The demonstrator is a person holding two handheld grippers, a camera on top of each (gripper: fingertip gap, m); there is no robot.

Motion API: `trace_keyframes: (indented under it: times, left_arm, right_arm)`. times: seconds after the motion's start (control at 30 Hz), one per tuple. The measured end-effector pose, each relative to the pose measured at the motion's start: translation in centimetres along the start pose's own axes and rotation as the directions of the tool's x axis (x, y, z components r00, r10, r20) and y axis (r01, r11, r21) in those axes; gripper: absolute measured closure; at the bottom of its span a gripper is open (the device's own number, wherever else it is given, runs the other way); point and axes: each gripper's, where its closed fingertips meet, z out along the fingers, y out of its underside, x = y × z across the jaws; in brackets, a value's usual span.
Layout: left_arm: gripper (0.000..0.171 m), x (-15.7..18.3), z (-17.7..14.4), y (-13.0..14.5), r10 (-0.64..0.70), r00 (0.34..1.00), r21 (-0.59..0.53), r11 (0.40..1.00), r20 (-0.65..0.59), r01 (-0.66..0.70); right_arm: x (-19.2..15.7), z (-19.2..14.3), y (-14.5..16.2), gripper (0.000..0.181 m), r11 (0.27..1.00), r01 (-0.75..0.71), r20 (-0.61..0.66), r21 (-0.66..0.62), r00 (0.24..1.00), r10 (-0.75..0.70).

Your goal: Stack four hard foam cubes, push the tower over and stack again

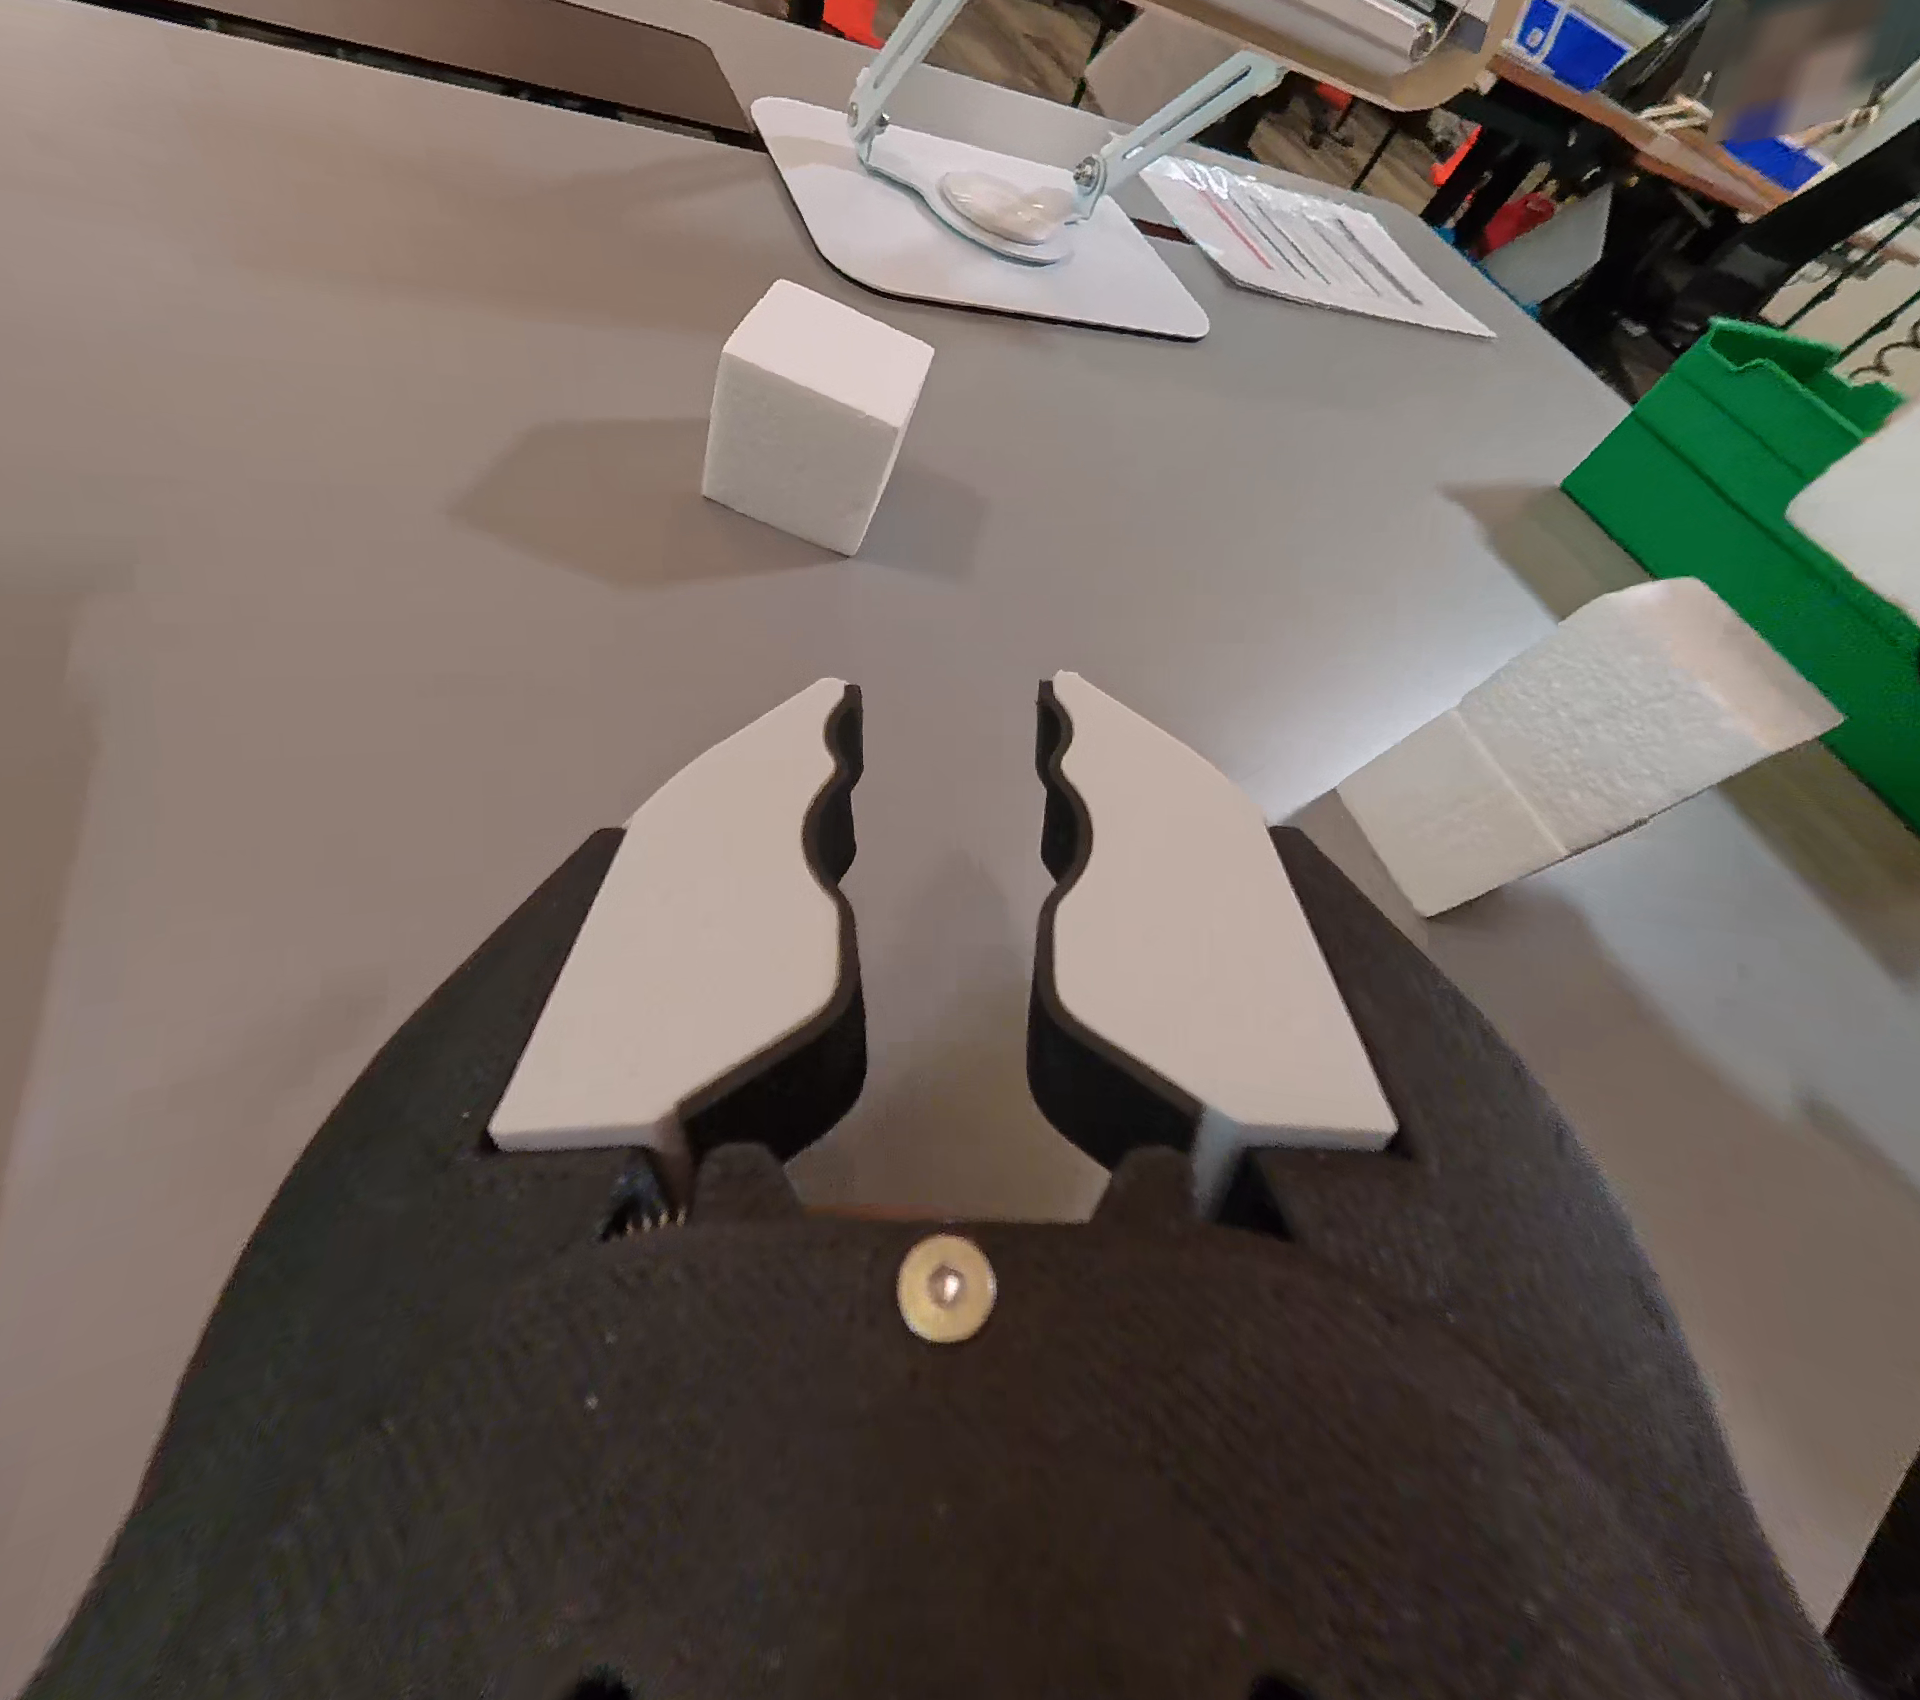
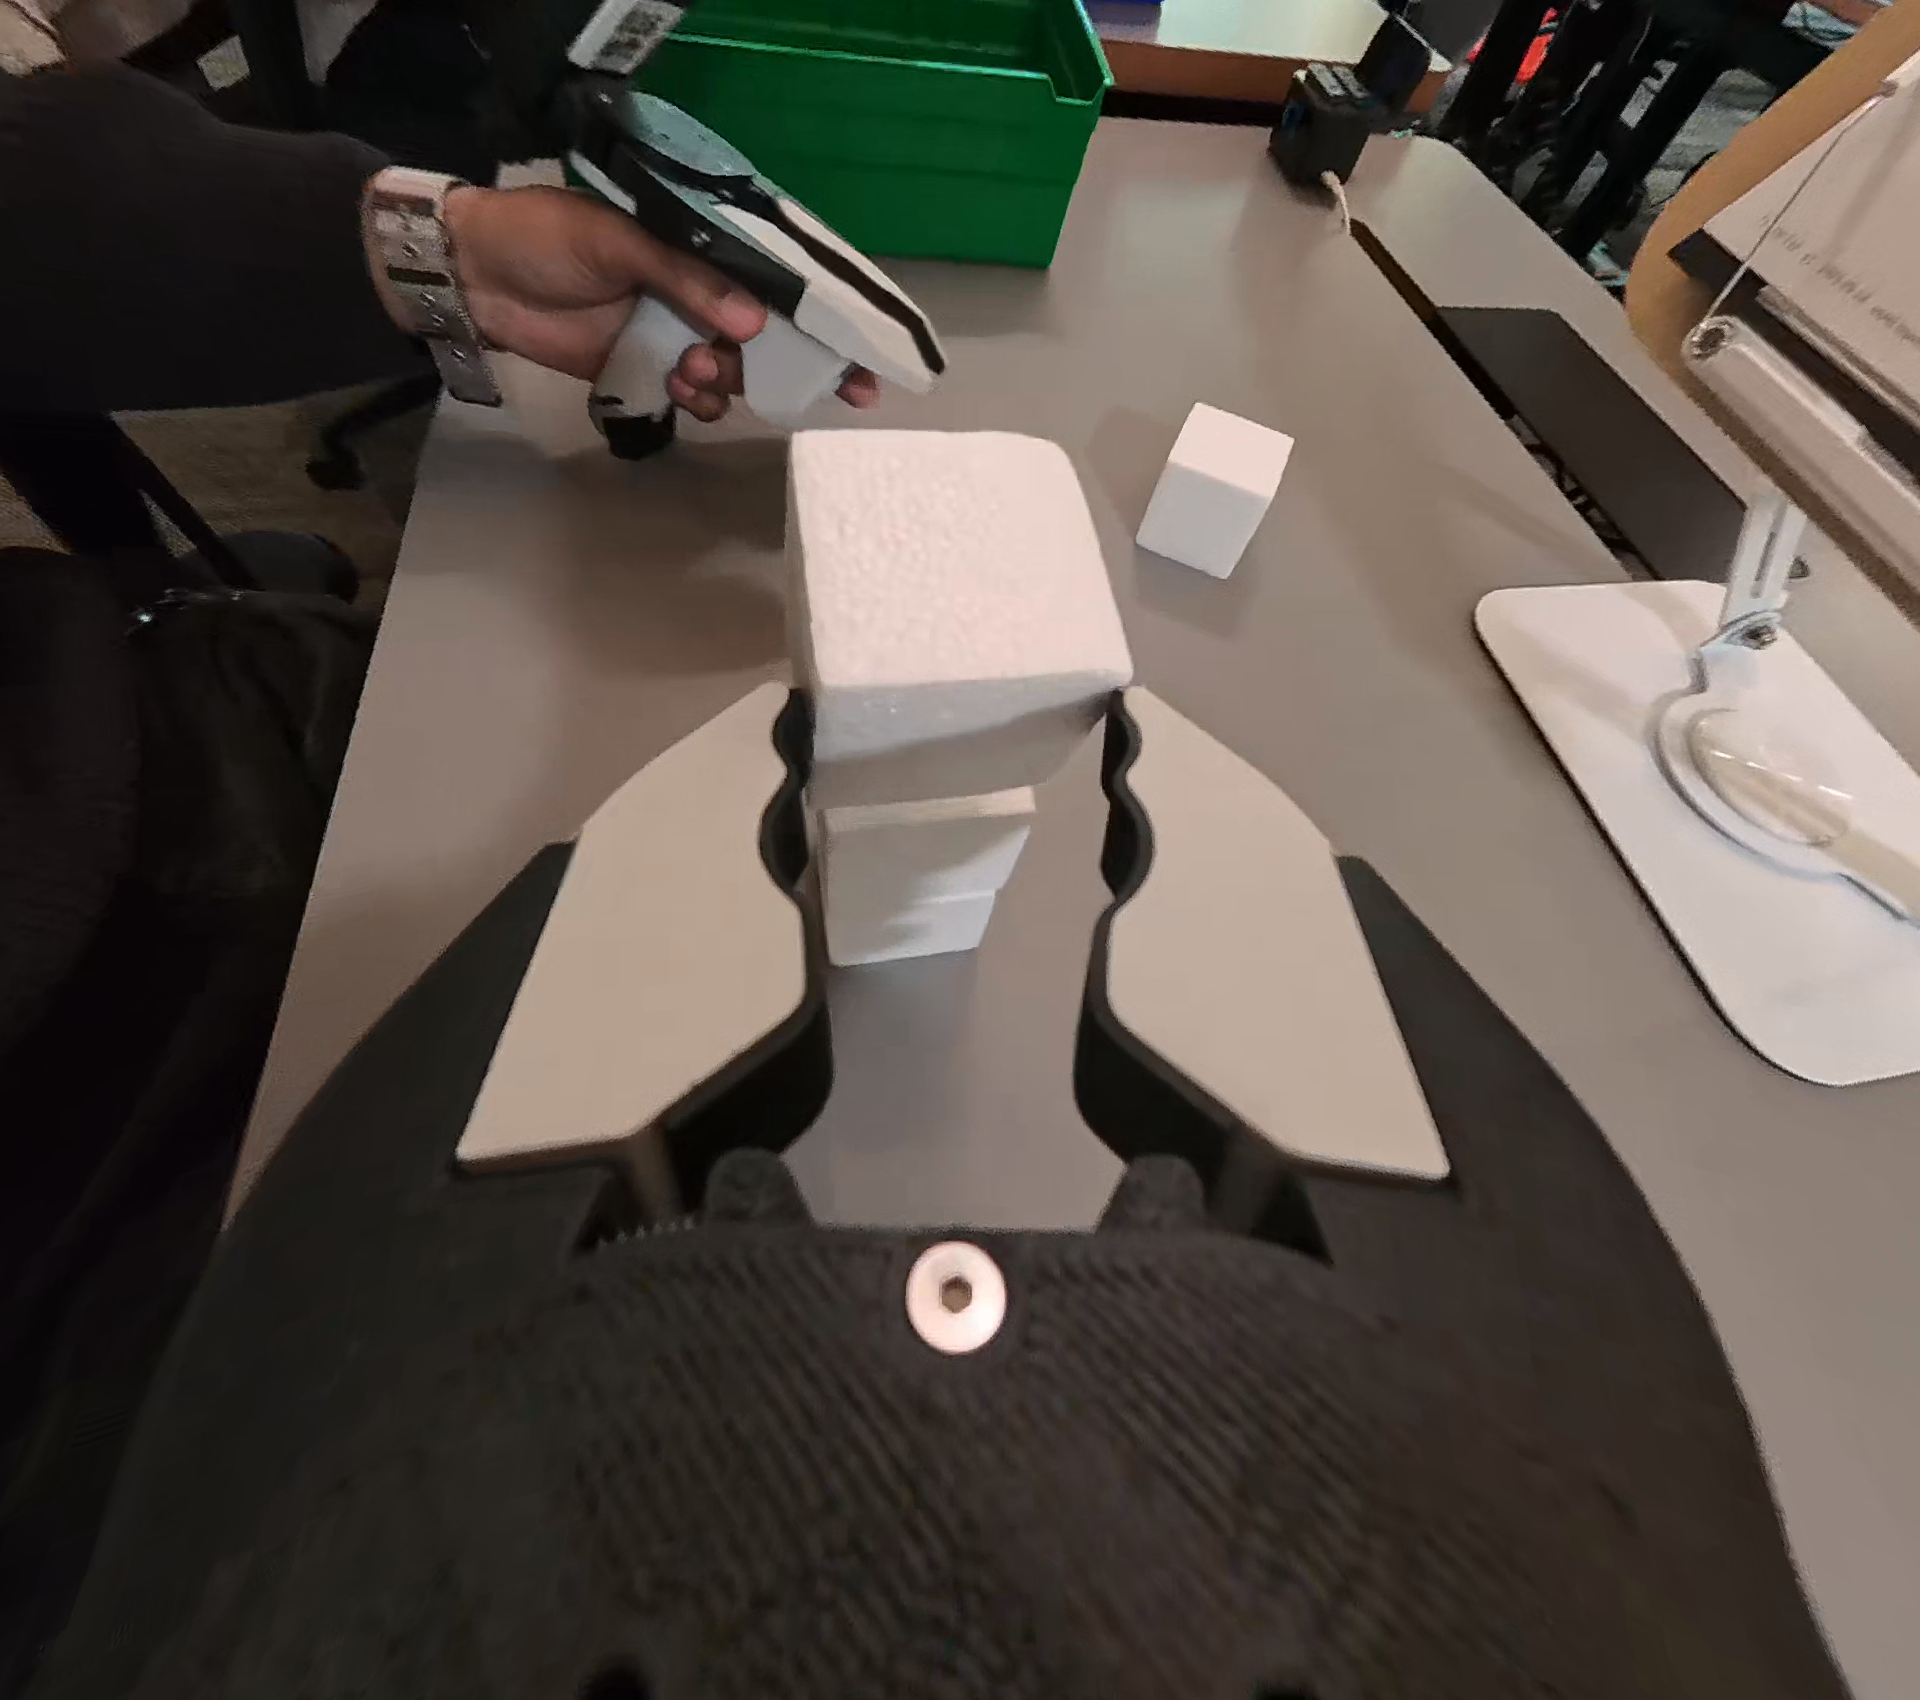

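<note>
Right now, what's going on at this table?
A person holds a tool in each hand over a grey table. The right tool grips a big foam block at its tips, above a smaller foam block. The left tool is open and empty, pointing at a foam cube. A green bin sits at the table's edge.

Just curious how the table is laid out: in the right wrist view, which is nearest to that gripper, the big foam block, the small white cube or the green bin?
1. Big foam block, between the right gripper fingertips.
2. Small white cube, farther off to the right.
3. Green bin, at the table's far edge.
</note>
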Motion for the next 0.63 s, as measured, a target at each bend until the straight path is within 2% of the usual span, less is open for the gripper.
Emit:
trace_keyframes:
  times: [0.13,0.37,0.63]
  left_arm:
    - [0.139,-0.7,-1.2,0.4,0.019,0.999,-0.006,1.000,0.029,-0.019]
    - [0.139,-1.7,-2.2,0.6,-0.036,0.998,0.001,0.999,0.043,0.036]
    - [0.138,-1.5,-1.3,0.3,-0.160,0.987,0.011,0.987,-0.018,0.160]
  right_arm:
    - [1.1,0.1,1.2,0.126,0.991,0.055,-0.055,-0.120,0.997,-0.062]
    - [0.2,1.2,0.7,0.126,0.990,0.085,-0.016,-0.110,0.996,-0.087]
    - [-0.7,1.5,1.2,0.126,0.980,0.129,-0.009,-0.149,0.991,-0.132]
